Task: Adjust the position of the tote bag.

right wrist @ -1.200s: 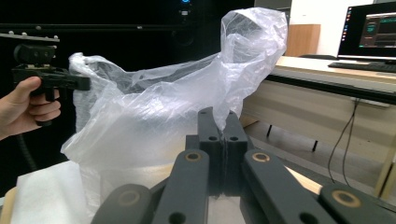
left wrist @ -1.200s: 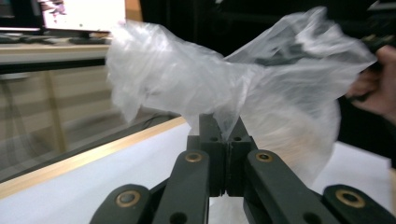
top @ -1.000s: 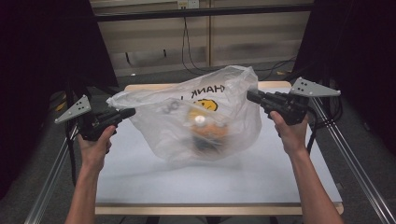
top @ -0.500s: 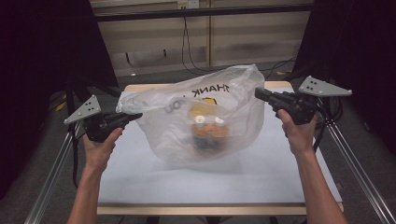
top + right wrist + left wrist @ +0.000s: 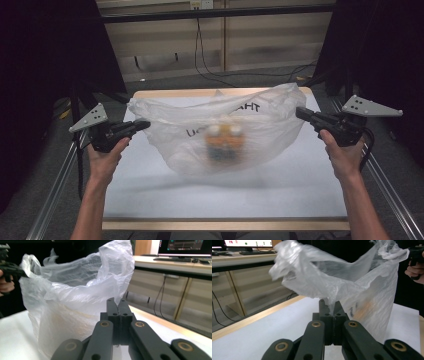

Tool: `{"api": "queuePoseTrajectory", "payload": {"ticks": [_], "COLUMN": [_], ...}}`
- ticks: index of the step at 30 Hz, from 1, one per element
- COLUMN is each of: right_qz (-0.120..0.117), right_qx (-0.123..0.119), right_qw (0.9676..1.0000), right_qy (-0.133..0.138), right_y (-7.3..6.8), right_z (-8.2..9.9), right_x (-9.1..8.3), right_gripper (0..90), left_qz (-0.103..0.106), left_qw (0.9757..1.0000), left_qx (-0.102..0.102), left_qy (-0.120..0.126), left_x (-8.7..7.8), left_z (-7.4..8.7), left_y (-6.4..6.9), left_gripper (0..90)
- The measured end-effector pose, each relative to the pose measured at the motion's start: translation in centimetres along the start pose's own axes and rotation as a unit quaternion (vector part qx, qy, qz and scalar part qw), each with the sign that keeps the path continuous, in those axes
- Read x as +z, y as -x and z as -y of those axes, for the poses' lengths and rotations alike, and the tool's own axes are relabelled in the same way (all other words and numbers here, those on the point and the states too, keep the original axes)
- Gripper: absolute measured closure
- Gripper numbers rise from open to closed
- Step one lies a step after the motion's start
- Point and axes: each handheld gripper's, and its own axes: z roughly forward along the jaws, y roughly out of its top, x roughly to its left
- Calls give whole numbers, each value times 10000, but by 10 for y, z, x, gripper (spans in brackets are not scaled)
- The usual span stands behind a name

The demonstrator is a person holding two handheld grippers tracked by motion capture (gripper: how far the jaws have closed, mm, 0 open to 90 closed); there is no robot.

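A translucent white plastic bag (image 5: 260,125) with black lettering hangs stretched between my two grippers above the white table (image 5: 150,190). A blurred orange and yellow item (image 5: 223,142) sags inside it at the middle. My left gripper (image 5: 145,123) is shut on the bag's left rim; in the left gripper view its jaws (image 5: 330,305) pinch the film of the bag (image 5: 362,290). At the right, my right gripper (image 5: 299,112) is shut on the opposite rim, and its jaws (image 5: 116,302) clamp the bag (image 5: 75,305) close up.
Metal rails (image 5: 60,190) run along both table sides. Wooden cabinets (image 5: 260,45) and floor cables (image 5: 210,70) lie beyond the far edge. A desk with a monitor (image 5: 185,247) stands off to one side. Bare tabletop spreads in front of the bag.
My right gripper has moved right with its rim, pulling the bag wider and flatter. The item inside has sunk lower and blurs. The left gripper has barely moved.
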Motion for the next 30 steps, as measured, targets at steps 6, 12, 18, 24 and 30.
{"api": "queuePoseTrajectory", "payload": {"ticks": [6,12,18,24,30], "right_qz": [29,4,-8,-29,30], "right_qx": [57,58,53,80,97], "right_qw": [10000,9998,9994,9992,9985], "right_qy": [-42,-175,-332,-391,-541], "right_y": [1,3,4,6,7], "right_z": [8,15,21,26,33], "right_x": [-3,4,12,22,31], "right_gripper": [900,900,900,900,900], "left_qz": [135,214,229,132,165], "left_qw": [9998,9994,9986,9977,9969], "left_qx": [13,41,63,120,-129], "left_qy": [-131,-266,-480,-661,-753], "left_x": [5,10,21,26,28], "left_z": [5,11,18,22,32], "left_y": [1,0,1,-1,-9], "left_gripper": [900,900,900,900,900]}}
